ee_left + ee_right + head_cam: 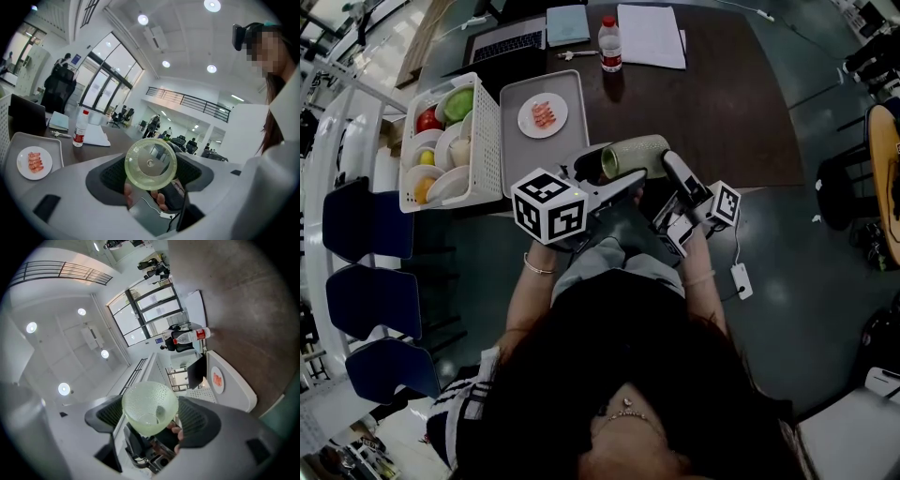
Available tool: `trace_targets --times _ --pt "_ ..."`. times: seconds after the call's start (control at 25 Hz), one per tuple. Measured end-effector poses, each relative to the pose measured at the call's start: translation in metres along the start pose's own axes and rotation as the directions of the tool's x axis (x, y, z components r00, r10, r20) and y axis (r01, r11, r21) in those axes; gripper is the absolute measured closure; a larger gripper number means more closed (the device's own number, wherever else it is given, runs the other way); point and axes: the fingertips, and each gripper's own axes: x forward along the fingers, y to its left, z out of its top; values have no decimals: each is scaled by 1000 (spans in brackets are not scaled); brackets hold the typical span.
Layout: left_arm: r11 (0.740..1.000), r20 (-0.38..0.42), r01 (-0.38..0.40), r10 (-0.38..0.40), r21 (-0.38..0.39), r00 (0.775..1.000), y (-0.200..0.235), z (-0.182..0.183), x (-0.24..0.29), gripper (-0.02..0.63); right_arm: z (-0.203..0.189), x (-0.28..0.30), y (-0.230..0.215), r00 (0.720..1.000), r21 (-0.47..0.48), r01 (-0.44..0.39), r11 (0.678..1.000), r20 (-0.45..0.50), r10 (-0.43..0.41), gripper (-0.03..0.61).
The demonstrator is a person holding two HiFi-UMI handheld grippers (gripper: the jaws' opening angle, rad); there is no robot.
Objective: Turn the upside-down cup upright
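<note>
A pale green dimpled cup point(636, 154) hangs on its side in the air over the front edge of the brown table point(722, 112), held from both ends. My left gripper point(619, 174) reaches in from the left. In the left gripper view the cup's round end point(150, 163) fills the gap between the dark pads point(111, 174) and touches both. My right gripper point(668, 163) comes from the right. In the right gripper view the cup point(149, 408) sits between its pads point(193, 417), pressed on both sides.
A white basket point(490, 141) of bowls and fruit stands at the left, with a grey tray point(517, 141) and a plate of red food point(542, 115) beside it. A water bottle point(609, 44), a laptop point(506, 42) and papers point(652, 36) lie at the far side. Blue chairs point(366, 220) line the left.
</note>
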Motion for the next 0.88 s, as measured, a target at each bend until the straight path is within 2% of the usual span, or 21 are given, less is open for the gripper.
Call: trace_targets --times 0.24,0.48,0.68,0.8,0.88 --pt "999 -15 -52 52 3 999 14 2 -1 295 10 -17 -7 998 -38 49 998 37 -47 196" --pt "990 -98 -130 134 45 986 35 -12 5 296 30 -40 -12 978 -181 194 964 109 -176 196" --pt "956 -222 -248 278 154 935 66 -40 13 296 31 -45 -8 958 -355 286 890 96 -270 198" --pt "945 -290 -260 310 199 906 78 -56 21 296 27 -43 -7 949 -422 308 853 72 -307 207" --pt "938 -341 -251 322 237 883 83 -69 28 296 24 -43 -7 941 -454 324 830 66 -331 260"
